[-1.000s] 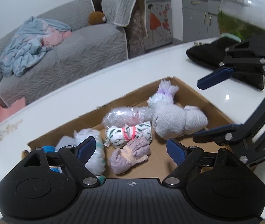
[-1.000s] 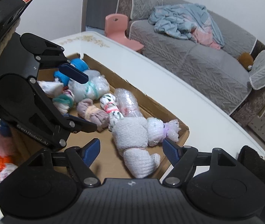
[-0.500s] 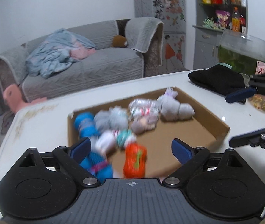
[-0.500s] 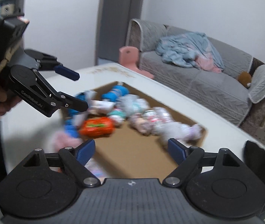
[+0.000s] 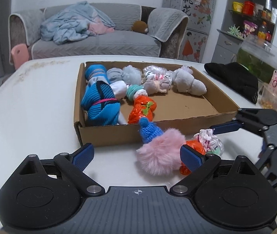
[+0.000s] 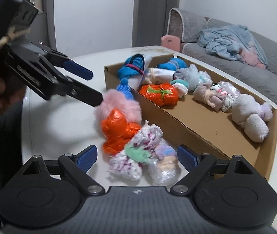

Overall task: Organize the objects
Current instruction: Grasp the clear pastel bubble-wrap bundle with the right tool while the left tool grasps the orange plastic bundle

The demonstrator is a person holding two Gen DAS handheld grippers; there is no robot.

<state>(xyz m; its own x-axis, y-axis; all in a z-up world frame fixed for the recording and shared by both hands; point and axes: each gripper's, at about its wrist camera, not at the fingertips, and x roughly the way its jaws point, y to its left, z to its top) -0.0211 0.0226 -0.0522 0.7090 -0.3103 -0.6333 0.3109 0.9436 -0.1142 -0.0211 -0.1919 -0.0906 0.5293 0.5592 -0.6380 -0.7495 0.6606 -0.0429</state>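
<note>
Pink fluffy ball (image 5: 160,153): judged light, squashy; best pinched mid-body.
Left gripper (image 5: 136,155): spread, nothing held.
Right gripper (image 6: 137,156): jaws just widened, bundles between, unpressed.

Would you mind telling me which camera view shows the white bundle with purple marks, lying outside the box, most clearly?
The right wrist view: the white bundle with purple marks lies whole and near between that gripper's open fingers. In the left wrist view only its top shows, small, behind the orange bundle and a blue fingertip.
</note>
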